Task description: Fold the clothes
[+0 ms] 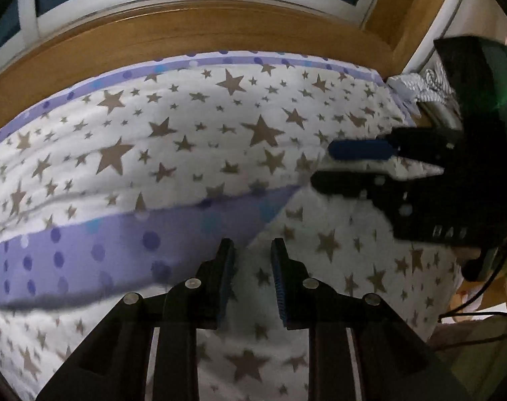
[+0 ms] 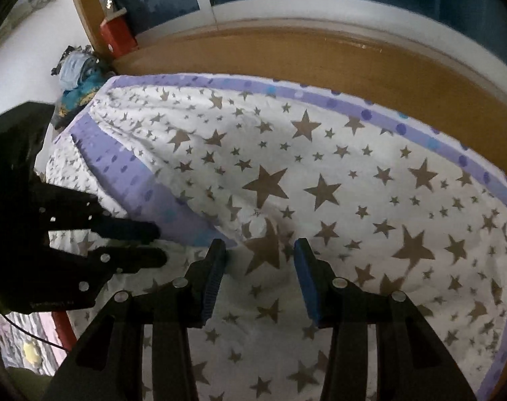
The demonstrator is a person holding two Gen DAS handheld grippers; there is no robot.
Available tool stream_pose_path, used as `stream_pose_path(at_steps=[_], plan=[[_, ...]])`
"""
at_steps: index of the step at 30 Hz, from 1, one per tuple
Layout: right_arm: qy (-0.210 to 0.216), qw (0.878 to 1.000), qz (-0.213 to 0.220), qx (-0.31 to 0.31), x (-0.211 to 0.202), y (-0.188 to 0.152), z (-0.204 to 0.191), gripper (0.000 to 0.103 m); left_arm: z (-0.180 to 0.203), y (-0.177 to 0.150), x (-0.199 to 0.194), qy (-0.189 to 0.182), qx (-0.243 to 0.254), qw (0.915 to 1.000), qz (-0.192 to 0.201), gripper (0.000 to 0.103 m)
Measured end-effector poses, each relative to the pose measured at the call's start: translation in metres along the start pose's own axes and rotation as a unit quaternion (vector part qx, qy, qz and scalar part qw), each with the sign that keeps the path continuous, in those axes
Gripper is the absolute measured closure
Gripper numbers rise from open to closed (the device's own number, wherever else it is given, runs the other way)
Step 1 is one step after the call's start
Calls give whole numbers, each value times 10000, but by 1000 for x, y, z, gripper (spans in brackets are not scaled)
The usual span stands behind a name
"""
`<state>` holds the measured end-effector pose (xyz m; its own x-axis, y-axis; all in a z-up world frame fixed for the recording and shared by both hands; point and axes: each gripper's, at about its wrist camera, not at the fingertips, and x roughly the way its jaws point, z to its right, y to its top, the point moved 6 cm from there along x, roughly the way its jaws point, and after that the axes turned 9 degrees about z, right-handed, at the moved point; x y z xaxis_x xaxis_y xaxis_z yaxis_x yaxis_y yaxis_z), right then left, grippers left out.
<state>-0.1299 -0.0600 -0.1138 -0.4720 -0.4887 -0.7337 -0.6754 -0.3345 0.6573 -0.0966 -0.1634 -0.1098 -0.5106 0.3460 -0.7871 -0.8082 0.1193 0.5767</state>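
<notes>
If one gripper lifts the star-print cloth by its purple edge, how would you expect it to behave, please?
The star-print cloth is probably floppy: it already lies in soft wrinkles and a fold. It looks thin, so likely light. Its purple edge would probably drape and sag, not hold shape, if only the left gripper lifts it.

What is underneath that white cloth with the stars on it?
The star cloth has a purple dotted border folded over more of itself. Beyond its far edge a wooden surface shows. Whatever lies directly beneath the cloth is covered and cannot be seen.
</notes>
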Motion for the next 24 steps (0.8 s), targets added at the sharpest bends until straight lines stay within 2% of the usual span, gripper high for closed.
stream_pose_path(at_steps=[3,7,10,12,14,16,19,21,24], plan=[[144,9998,-84,-94,5,1,-1,61,0,1,5,-223,-84,9997,-32,79],[466,9988,-127,-89,4,4,-1,61,15,-7,4,-1013,-271,9938,-365,78],[783,9968,-93,-101,-3,4,-1,61,23,-8,3,-914,-224,9949,-359,78],[918,9956,-128,-151,-5,2,1,61,21,0,4,-726,-305,9966,-259,78],[1021,9944,-180,-204,-7,-1,3,61,20,9,7,-693,-417,9966,-141,78],[1068,9940,-189,-167,-9,-3,9,61,23,18,16,-830,-450,9954,-153,77],[1188,9928,-131,-127,-12,-2,13,61,36,21,27,-1069,-204,9936,-290,77],[1283,9916,-85,-114,-14,-1,15,61,47,17,27,-1552,-317,9860,-514,77],[1425,9898,-17,-94,-16,1,18,61,65,6,18,-2074,-505,9747,-668,78]])
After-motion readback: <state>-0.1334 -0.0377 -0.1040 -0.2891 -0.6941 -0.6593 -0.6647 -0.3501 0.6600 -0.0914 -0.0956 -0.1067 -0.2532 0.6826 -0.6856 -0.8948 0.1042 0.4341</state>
